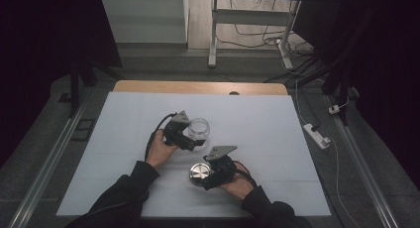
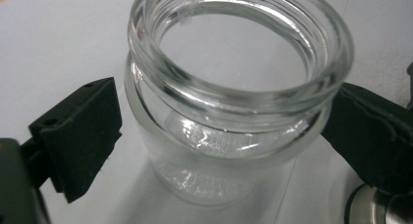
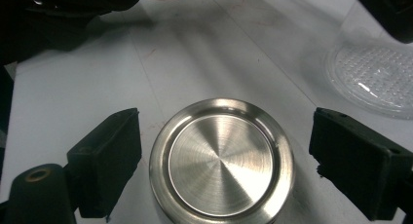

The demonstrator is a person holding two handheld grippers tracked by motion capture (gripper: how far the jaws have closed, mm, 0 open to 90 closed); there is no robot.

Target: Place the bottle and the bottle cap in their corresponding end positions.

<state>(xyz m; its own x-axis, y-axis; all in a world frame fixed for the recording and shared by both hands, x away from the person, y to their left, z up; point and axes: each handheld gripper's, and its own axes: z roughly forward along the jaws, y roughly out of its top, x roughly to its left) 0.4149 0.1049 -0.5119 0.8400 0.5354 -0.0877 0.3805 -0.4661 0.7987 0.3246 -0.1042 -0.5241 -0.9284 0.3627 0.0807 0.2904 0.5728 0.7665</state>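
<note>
An empty clear glass jar [image 1: 199,129] stands upright on the white mat [image 1: 114,139], with no lid on its threaded mouth [image 2: 234,112]. My left gripper [image 2: 226,136] straddles the jar, open: a narrow gap shows at the left pad [image 2: 83,136], while the right pad [image 2: 370,136] sits close against the rim. A round brushed-steel lid [image 3: 221,158] lies flat on the mat just in front of the jar [image 1: 199,172]. My right gripper [image 3: 231,160] is open around the lid, with clear gaps on both sides. The jar's dimpled base [image 3: 375,78] appears at the upper right in the right gripper view.
The mat covers a wooden table whose far edge [image 1: 198,86] is exposed. A power strip [image 1: 317,135] and cables lie on the floor to the right. A white desk frame [image 1: 214,34] stands behind the table. Metal rails [image 1: 49,163] run along both sides.
</note>
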